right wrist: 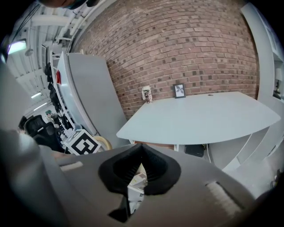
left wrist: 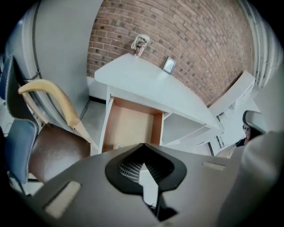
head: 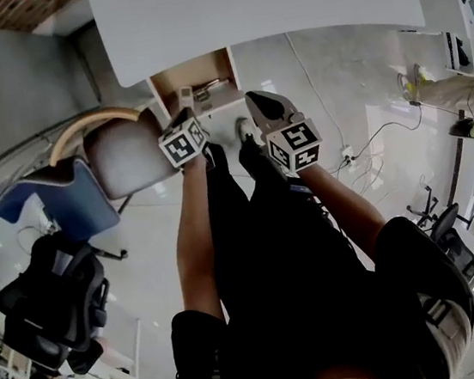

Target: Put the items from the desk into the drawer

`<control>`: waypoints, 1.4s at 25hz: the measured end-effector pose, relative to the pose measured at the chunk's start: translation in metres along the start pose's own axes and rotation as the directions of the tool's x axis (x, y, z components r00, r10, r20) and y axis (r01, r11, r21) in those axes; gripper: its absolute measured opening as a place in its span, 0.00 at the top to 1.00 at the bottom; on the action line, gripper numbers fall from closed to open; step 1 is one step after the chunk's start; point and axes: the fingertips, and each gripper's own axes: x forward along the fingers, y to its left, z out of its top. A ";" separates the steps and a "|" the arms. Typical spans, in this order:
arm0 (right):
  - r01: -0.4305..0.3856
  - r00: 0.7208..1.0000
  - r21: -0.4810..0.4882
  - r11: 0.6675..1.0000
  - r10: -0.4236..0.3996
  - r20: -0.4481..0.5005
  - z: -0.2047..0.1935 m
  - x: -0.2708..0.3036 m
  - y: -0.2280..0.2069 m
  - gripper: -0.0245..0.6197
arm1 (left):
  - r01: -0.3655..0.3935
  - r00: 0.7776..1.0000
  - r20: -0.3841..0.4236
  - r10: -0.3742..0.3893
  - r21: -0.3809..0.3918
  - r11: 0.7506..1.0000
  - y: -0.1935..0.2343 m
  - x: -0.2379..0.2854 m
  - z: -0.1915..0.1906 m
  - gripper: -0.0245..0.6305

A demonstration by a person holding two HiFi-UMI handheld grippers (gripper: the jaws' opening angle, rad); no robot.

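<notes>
Firstly, brown chair (head: 125, 160), far left. Left gripper (left wrist: 143, 145): jaws closed together, nothing held. Open drawer (head: 191, 69) under white desk (head: 256, 8): small items (head: 209, 86) lying inside. Right gripper (right wrist: 142, 145): jaws closed together, nothing held. Desk's far edge: small container (right wrist: 147, 94), then picture frame (right wrist: 179, 90).

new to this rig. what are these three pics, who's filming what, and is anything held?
There is no robot: a person holds a two-jaw gripper in each hand. The head view comes from a camera on the person's head, looking steeply down past their legs. It shows the left gripper and the right gripper, each carrying a marker cube. The other two pictures come from cameras riding on each gripper, looking along its jaws. Both grippers are shut and hold nothing.

Ahead is a white desk. At its far edge, by the brick wall, stand a picture frame and a small object. Its drawer is open, with items too small to name. A chair stands at the left.
</notes>
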 end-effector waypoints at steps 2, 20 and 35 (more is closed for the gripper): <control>-0.019 1.000 -0.013 1.000 0.019 0.023 0.017 -0.013 0.006 0.95 | 0.016 0.998 0.057 -0.016 0.001 1.000 -0.015 -0.025 0.019 0.94; -0.088 0.970 -0.146 0.985 0.119 0.213 0.125 -0.094 0.033 0.95 | 0.003 0.742 0.631 -0.226 0.334 0.943 -0.156 -0.276 0.147 0.94; -0.083 0.959 -0.163 0.983 0.123 0.255 0.137 -0.108 0.048 0.96 | 0.007 0.705 0.653 -0.276 0.383 0.924 -0.160 -0.310 0.147 0.94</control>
